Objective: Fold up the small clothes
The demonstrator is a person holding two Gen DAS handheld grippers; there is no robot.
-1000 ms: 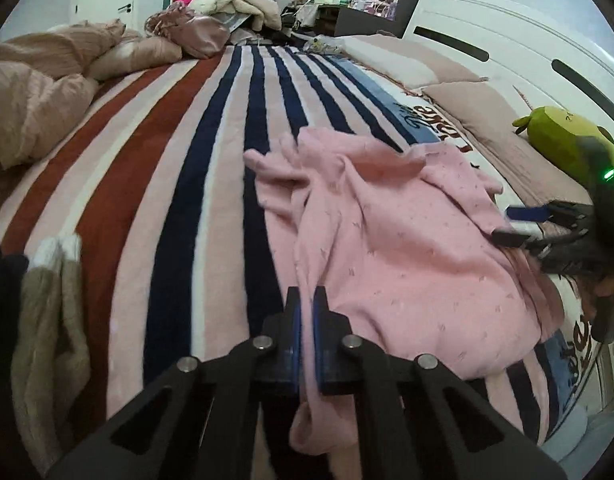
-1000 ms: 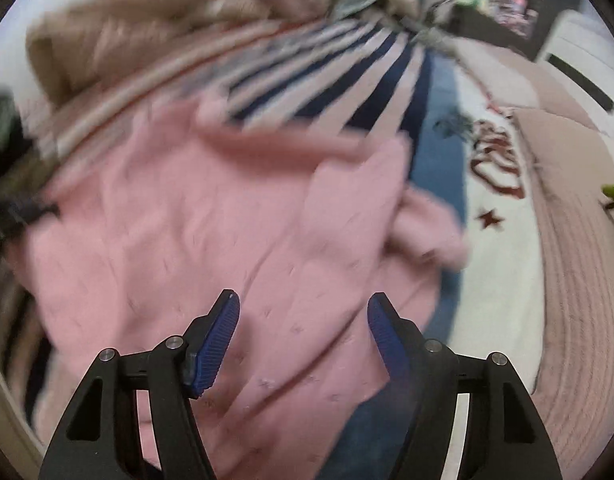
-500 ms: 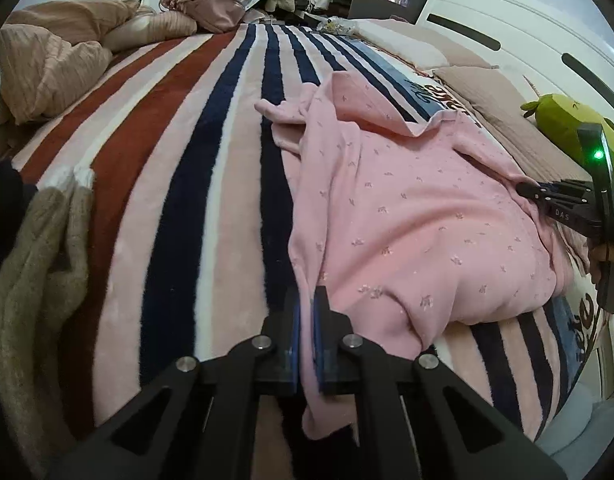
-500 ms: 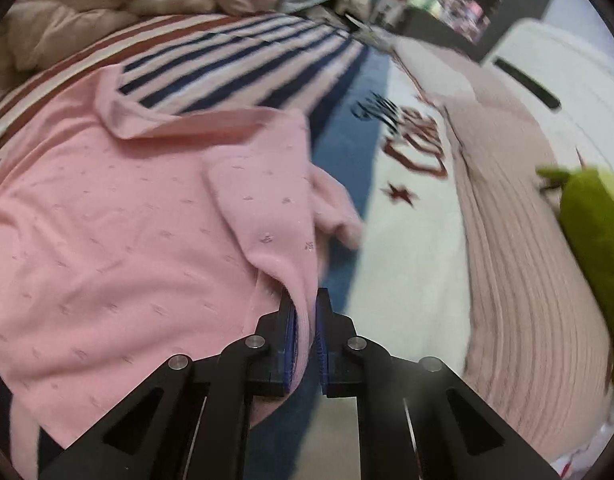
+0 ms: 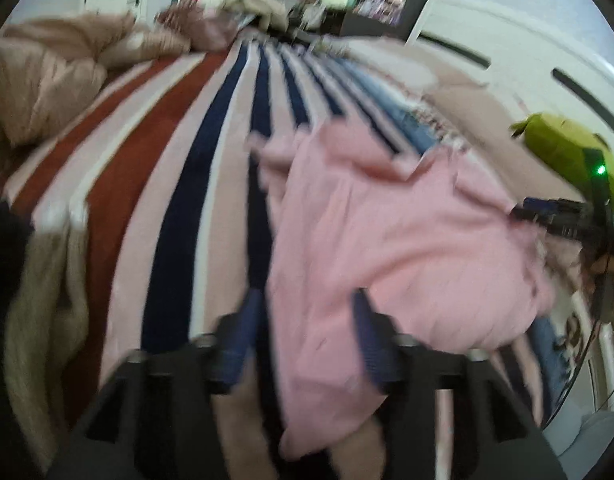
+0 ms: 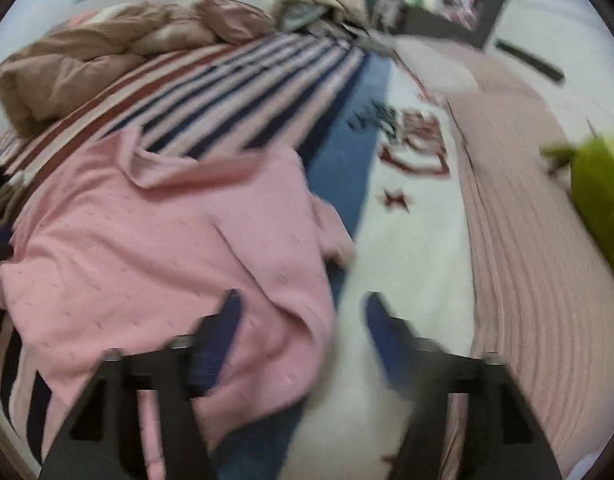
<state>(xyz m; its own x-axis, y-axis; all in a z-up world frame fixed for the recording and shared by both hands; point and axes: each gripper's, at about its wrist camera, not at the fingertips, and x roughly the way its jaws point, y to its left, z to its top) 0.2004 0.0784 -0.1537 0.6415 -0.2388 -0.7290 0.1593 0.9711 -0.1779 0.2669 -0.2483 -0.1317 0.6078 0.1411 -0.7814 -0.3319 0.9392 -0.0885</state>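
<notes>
- While both sets of tongs stand wide apart and hold nothing, the left tongs and right tongs straddle the near hem of the pink top.
- The step looks like a pause between folds; next, I judge, each needs a fresh grip on an edge or sleeve.
- The top lies rumpled on the striped blanket of the bed, its far part creased, not yet folded.

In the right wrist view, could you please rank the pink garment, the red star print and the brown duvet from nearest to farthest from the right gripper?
From the right gripper, jaws open:
1. Pink garment, directly under the left jaw.
2. Red star print, ahead, slightly right.
3. Brown duvet, far left at the back of the bed.
</notes>
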